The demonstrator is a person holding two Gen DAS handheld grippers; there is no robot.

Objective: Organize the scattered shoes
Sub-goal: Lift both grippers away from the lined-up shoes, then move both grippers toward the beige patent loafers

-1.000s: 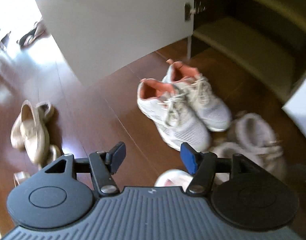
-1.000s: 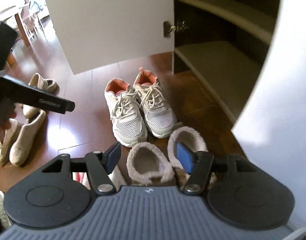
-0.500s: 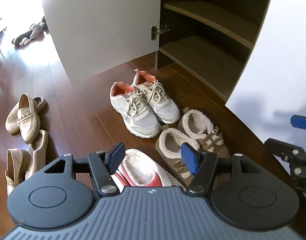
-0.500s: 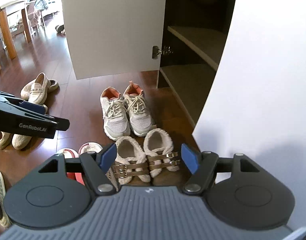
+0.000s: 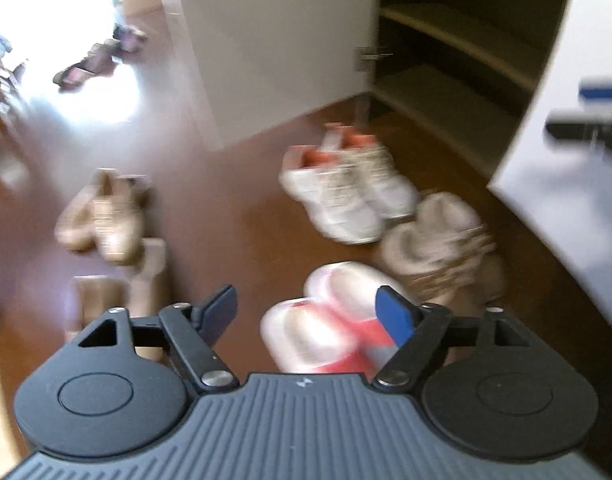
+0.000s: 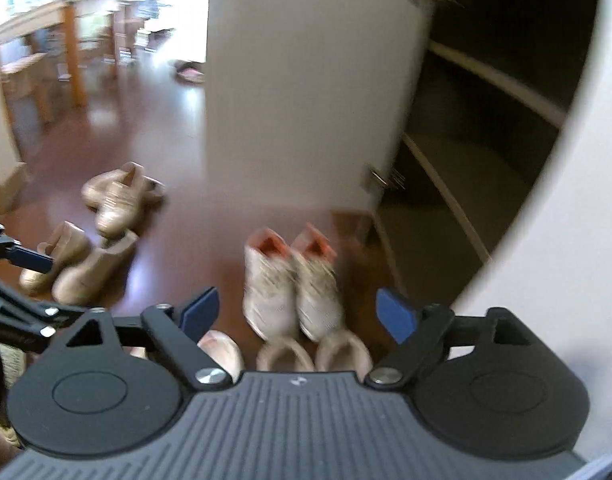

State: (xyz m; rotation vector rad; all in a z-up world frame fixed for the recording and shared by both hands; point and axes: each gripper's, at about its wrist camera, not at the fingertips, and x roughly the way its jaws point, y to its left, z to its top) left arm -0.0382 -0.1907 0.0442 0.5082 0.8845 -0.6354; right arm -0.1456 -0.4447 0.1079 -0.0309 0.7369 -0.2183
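Several pairs of shoes lie on the brown wood floor before an open shoe cabinet (image 5: 458, 92). White sneakers with orange lining (image 5: 346, 192) (image 6: 292, 288) stand side by side. Fleece-lined brown sandals (image 5: 434, 236) (image 6: 314, 354) sit nearer. White and red slippers (image 5: 326, 320) (image 6: 222, 354) lie just under my left gripper (image 5: 308, 312), which is open and empty. Beige loafers (image 5: 102, 216) (image 6: 114, 200) lie to the left. My right gripper (image 6: 296, 312) is open and empty, high above the sneakers. Both views are blurred.
The white cabinet door (image 5: 266, 40) (image 6: 306, 80) stands open on the left, another white door (image 5: 578, 160) (image 6: 566, 220) on the right. Cabinet shelves (image 6: 486, 160) are bare. Dark sandals (image 5: 94, 60) lie far back. A wooden table and chairs (image 6: 58, 40) stand behind.
Both grippers have risen and pulled back from the shoes, so the shoes look smaller and lower. Both views are now motion-blurred. Both grippers stay open and empty.
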